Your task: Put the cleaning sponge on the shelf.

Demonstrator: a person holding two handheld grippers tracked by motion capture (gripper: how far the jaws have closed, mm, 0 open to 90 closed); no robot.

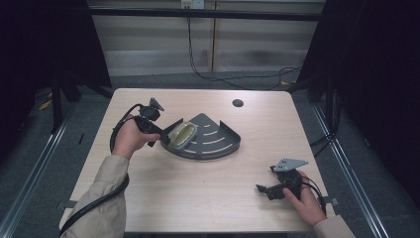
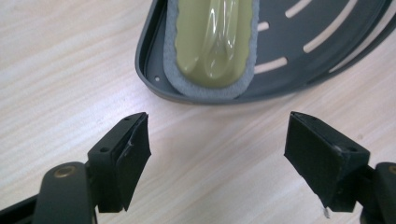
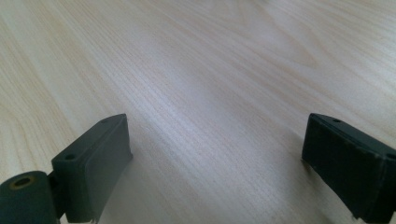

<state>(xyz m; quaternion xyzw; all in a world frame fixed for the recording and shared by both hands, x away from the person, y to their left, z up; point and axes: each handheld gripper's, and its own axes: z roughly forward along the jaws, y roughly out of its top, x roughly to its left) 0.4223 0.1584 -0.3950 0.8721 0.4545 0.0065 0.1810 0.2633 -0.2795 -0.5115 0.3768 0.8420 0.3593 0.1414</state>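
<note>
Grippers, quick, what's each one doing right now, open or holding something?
Left gripper: open, empty, aimed at the sponge in the grey tray.
Right gripper: open, empty, over the table.

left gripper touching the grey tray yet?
Apart. In the left gripper view the left gripper stands open, with bare table between its jaw tips and the near rim of the grey tray holding the sponge.

High view looks down over the counter; left tool view sits close to the tray (shared with high view).
</note>
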